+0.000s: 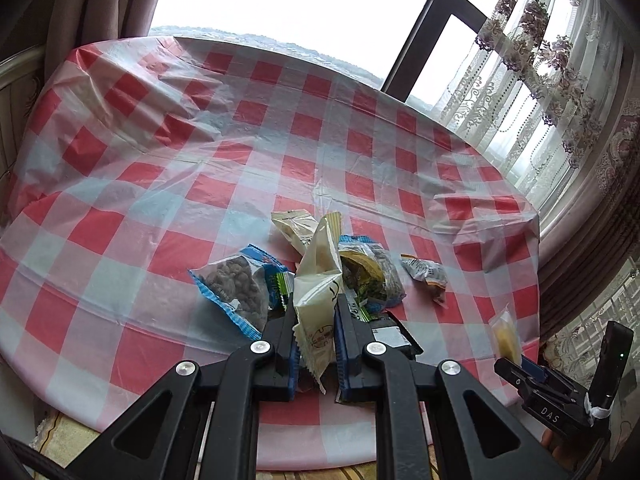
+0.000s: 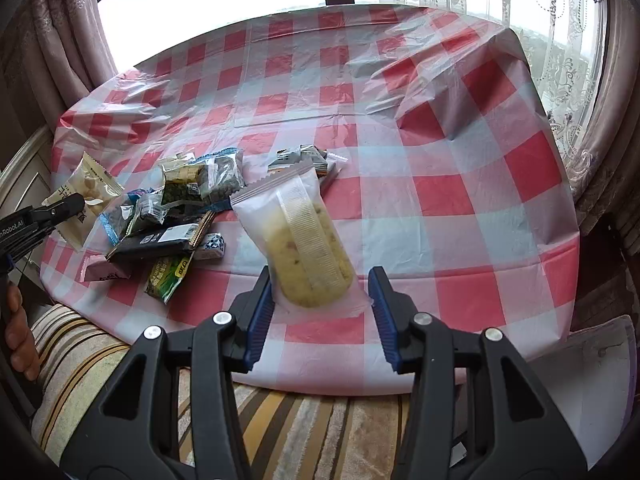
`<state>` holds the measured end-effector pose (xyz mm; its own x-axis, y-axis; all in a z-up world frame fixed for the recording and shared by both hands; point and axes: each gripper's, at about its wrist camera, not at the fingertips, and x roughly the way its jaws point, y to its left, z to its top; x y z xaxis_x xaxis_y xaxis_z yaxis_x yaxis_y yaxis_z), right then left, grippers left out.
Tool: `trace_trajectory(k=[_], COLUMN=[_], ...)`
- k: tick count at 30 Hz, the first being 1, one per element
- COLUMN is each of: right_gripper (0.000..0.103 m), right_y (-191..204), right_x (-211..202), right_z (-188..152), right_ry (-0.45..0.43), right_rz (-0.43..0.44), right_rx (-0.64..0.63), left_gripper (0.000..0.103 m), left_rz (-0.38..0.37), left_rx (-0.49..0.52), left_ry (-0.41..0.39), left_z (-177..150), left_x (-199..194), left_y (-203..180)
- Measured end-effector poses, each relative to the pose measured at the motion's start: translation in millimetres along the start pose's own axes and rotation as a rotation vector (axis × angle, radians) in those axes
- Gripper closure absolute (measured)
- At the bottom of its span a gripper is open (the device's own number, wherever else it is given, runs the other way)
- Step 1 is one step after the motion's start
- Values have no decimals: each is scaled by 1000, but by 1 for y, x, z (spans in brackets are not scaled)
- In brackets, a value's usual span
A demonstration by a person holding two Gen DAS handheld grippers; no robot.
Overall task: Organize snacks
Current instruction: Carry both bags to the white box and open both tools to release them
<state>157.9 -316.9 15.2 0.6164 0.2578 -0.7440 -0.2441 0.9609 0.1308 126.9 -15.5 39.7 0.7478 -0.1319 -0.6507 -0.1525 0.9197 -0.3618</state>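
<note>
two views, taken in turn.

left wrist: the left gripper (image 1: 316,344) has its fingers (image 1: 289,356) pinched tight on a cream packet (image 1: 318,292), which stands up between the pads. behind it, toward 12 o'clock, lies the snack pile (image 1: 360,272) on the checked tabletop (image 1: 240,140). a clear bag of brown bits (image 1: 236,288) sits at 10 o'clock of the gripper, and a small wrapped sweet (image 1: 426,274) at 2 o'clock, apart from the pile. at 3 o'clock the right gripper (image 1: 516,364) shows at the frame's edge with a yellow cake packet (image 1: 506,336) in it.

right wrist: the right gripper (image 2: 320,292) stands partly open with the cake packet (image 2: 304,240) between its fingers (image 2: 260,312). the left pad touches the wrapper; whether the right pad bears on it i cannot tell, though the packet looks carried above the tabletop (image 2: 460,200). the pile (image 2: 176,208) lies at 10 o'clock, and the left gripper (image 2: 60,210) is at 9 o'clock with the cream packet (image 2: 90,196).

handling, as a judgement: both packets look light, soft and slick. the film crumples and can slip, and the cake inside would likely crush or crumble. take hold at the crimped seam or a flat end, not across the filling, and squeeze gently.
</note>
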Motion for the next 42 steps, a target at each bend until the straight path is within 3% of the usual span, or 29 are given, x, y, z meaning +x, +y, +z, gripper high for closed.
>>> trace_trajectory(k=[13, 23, 36, 42], right_gripper=[53, 53, 51, 51], right_y=[-85, -146, -181, -183], right_x=[-38, -62, -82, -84], right_z=[-44, -74, -82, -80], right_ry=[14, 18, -19, -25], right_rz=[-117, -204, -263, -260], right_rx=[175, 295, 371, 376], left_gripper=[88, 88, 87, 75], left_rz=[-199, -337, -481, -493], left_rx=[145, 272, 409, 436], left_ry=[121, 260, 434, 470], left_z=[-30, -62, -106, -113], left_x=[14, 33, 53, 58], left_y=[-94, -172, -257, -270])
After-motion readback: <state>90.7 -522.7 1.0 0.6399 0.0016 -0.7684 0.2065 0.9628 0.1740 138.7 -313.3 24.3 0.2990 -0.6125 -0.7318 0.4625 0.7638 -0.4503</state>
